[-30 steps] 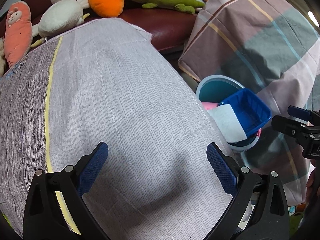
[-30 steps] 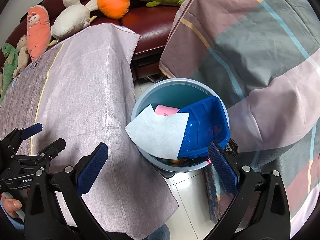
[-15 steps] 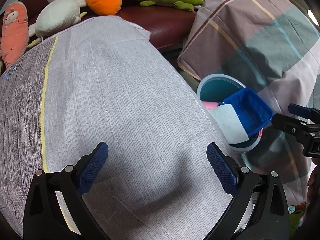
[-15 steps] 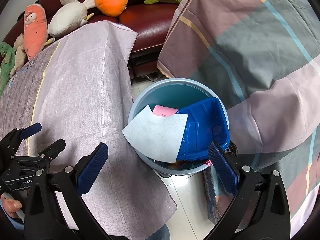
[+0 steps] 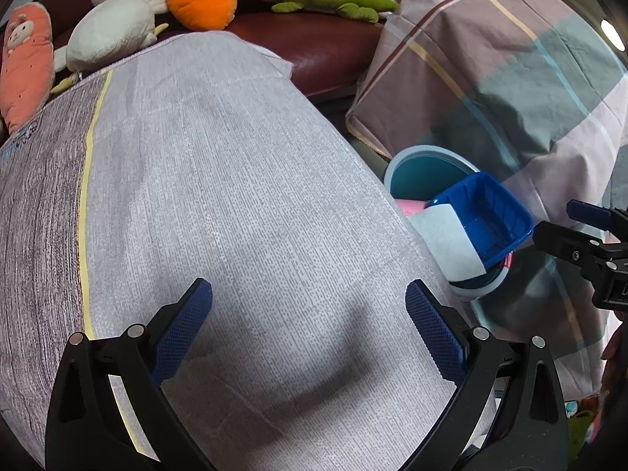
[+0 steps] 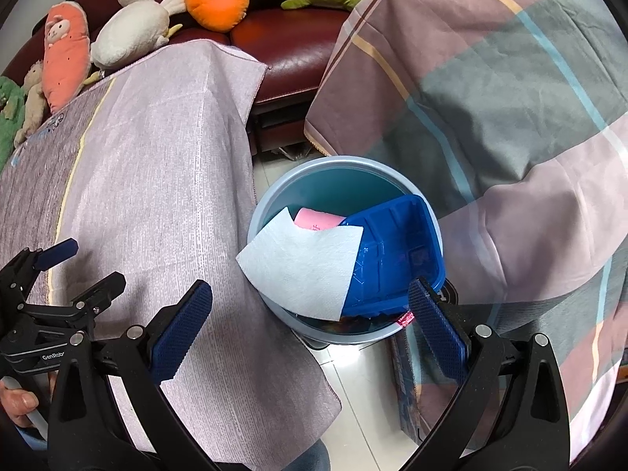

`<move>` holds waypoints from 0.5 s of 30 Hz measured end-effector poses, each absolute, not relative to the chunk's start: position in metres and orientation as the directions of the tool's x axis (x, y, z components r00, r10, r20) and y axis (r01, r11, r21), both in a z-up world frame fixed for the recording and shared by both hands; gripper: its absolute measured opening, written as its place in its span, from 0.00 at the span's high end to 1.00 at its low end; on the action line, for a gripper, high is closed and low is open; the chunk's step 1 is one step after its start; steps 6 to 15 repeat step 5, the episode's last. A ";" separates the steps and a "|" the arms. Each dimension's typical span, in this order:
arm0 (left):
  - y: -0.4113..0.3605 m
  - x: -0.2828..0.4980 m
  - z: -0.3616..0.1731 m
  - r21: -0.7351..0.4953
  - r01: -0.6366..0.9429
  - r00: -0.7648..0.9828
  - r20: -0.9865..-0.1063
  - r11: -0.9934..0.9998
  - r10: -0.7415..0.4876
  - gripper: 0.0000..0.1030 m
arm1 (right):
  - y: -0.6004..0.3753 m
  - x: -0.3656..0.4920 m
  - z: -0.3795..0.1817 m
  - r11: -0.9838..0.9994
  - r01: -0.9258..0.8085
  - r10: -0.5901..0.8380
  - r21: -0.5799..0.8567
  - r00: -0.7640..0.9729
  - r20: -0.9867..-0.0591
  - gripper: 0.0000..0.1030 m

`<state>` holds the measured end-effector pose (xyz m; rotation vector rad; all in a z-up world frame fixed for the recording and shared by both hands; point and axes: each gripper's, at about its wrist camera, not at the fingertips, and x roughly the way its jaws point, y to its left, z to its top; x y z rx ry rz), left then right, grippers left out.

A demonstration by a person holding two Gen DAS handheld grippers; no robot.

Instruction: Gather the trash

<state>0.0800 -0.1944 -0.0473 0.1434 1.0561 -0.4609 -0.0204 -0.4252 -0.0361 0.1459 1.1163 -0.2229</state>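
Change: both cameras shifted slightly; bin contents unmoved.
Trash: paper sheet point(image 6: 302, 271), blue plastic tray point(image 6: 396, 251) in bin point(image 6: 271, 200), floor beside table.
Handling: paper light, limp; take free corner.
Left gripper point(image 5: 308, 324): jaws spread, empty.
Right gripper point(image 6: 310, 324): jaws spread, empty.

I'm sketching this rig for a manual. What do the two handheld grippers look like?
Both match. The left gripper and right gripper have black skeletal frames with triangular cutouts, silver pivot screws and two fingers faced with blue textured pads. White "GenRob" lettering, cut off, marks the left gripper's body in the right wrist view.
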 end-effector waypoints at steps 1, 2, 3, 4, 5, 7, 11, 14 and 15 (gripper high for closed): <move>-0.194 0.079 -0.047 -0.097 0.429 0.412 -0.864 0.898 -0.290 0.04 | -0.424 -0.021 -0.035 0.969 0.247 -0.105 0.003 0.423 -0.900 0.07; -0.194 0.077 -0.045 -0.084 0.426 0.423 -0.862 0.901 -0.280 0.04 | -0.424 -0.022 -0.034 0.969 0.246 -0.105 0.003 0.425 -0.899 0.07; -0.193 0.076 -0.044 -0.081 0.426 0.426 -0.861 0.901 -0.279 0.04 | -0.423 -0.023 -0.032 0.970 0.244 -0.104 0.004 0.430 -0.897 0.07; -0.193 0.075 -0.043 -0.082 0.427 0.426 -0.860 0.901 -0.280 0.04 | -0.422 -0.024 -0.031 0.970 0.242 -0.105 0.003 0.433 -0.895 0.07; -0.192 0.074 -0.042 -0.081 0.426 0.429 -0.859 0.901 -0.280 0.04 | -0.421 -0.025 -0.029 0.970 0.242 -0.110 -0.002 0.434 -0.894 0.07; -0.192 0.074 -0.042 -0.081 0.426 0.429 -0.859 0.901 -0.280 0.04 | -0.421 -0.025 -0.029 0.970 0.242 -0.110 -0.002 0.434 -0.894 0.07; -0.192 0.074 -0.042 -0.081 0.426 0.429 -0.859 0.901 -0.280 0.04 | -0.421 -0.025 -0.029 0.970 0.242 -0.110 -0.002 0.434 -0.894 0.07; -0.192 0.074 -0.042 -0.081 0.426 0.429 -0.859 0.901 -0.280 0.04 | -0.421 -0.025 -0.029 0.970 0.242 -0.110 -0.002 0.434 -0.894 0.07; -0.192 0.074 -0.042 -0.081 0.426 0.429 -0.859 0.901 -0.280 0.04 | -0.421 -0.025 -0.029 0.970 0.242 -0.110 -0.002 0.434 -0.894 0.07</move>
